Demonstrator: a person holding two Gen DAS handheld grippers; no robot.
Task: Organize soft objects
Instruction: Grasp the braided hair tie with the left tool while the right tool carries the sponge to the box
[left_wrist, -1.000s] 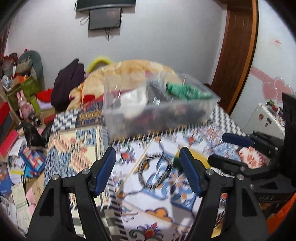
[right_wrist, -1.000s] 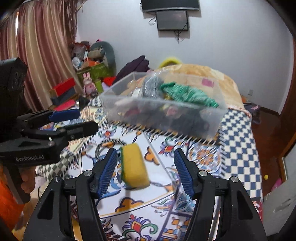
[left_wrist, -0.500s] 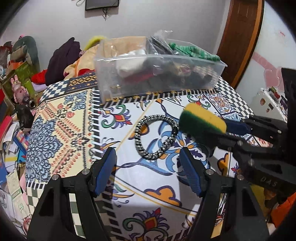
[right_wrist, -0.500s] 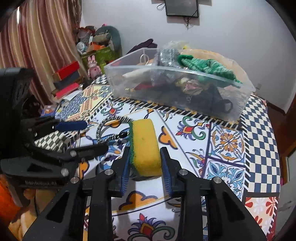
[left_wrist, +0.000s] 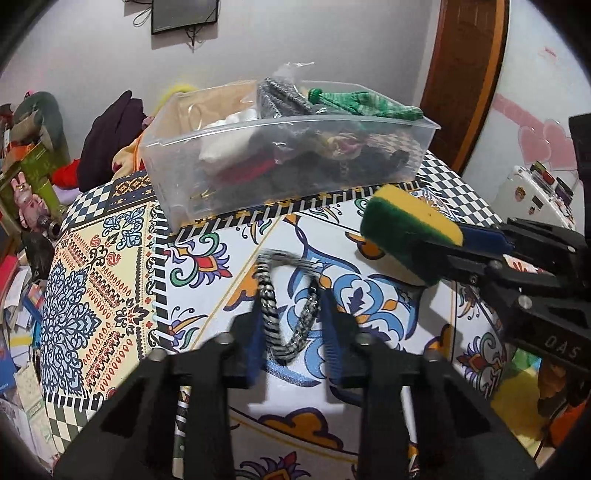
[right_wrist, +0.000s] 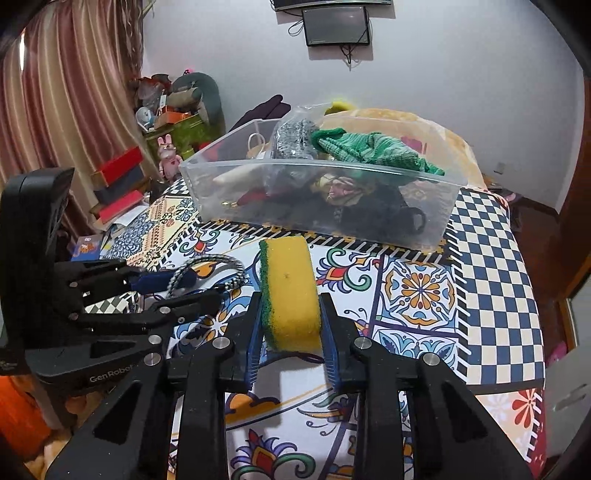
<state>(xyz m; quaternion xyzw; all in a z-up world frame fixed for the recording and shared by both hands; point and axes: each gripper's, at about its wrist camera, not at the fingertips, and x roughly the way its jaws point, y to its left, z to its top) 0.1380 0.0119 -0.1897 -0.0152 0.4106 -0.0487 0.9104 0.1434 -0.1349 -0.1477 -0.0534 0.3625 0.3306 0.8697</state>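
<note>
Soft odds and ends, a green knit piece (right_wrist: 373, 153) among them, fill the clear plastic bin (left_wrist: 280, 173) at the far edge of the patterned tablecloth (right_wrist: 491, 266). Nearer, toward the cloth's middle, the right gripper (right_wrist: 291, 332) has its jaws pressed against both sides of a yellow-and-green sponge (right_wrist: 290, 295), held clear of the cloth. Just beside it to the left, the left gripper (left_wrist: 291, 332) is squeezed onto a black-and-white braided loop (left_wrist: 284, 295), pinching the ring narrow; its far end looks blurred.
</note>
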